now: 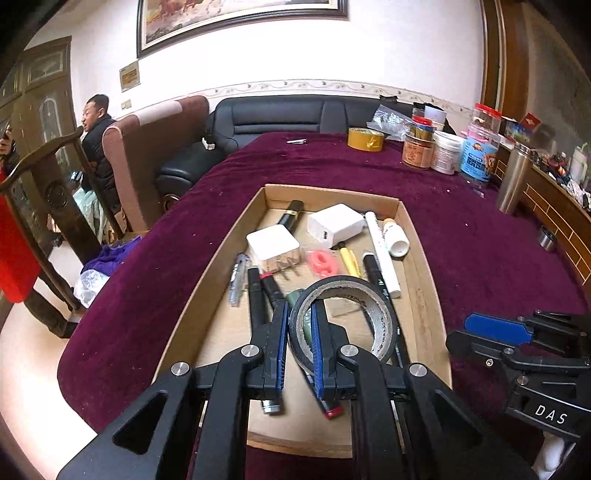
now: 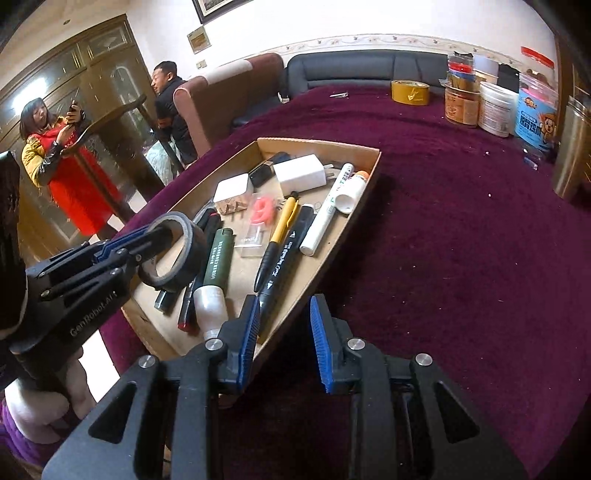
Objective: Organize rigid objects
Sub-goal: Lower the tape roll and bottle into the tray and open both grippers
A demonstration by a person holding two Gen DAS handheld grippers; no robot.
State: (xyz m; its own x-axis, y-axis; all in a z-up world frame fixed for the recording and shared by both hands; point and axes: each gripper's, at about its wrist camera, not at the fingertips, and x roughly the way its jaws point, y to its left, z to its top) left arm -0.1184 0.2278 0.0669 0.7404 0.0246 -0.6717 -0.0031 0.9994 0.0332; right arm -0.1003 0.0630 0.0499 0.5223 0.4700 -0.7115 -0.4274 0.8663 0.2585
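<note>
The left gripper [image 1: 300, 312] pinches the wall of a black tape roll [image 1: 345, 317] above the cardboard tray [image 1: 417, 258]. The roll's hole faces the camera. The right gripper [image 2: 284, 314] stands open, empty.

A white wall [image 1: 406, 48] runs along the far side, trimmed with a floral border strip [image 1: 332, 85] and hung with a dark-framed painting [image 1: 236, 18]. Below it stands a black leather sofa [image 1: 280, 114], with a brown armchair [image 1: 147, 147] to its left. Carved wooden doors with glass panels [image 2: 99, 74] fill the far left. A dark wooden chair [image 1: 40, 206] stands near left on pale floor [image 1: 22, 350]. At right, a wooden cabinet [image 1: 554, 214]. Soft, even light.
</note>
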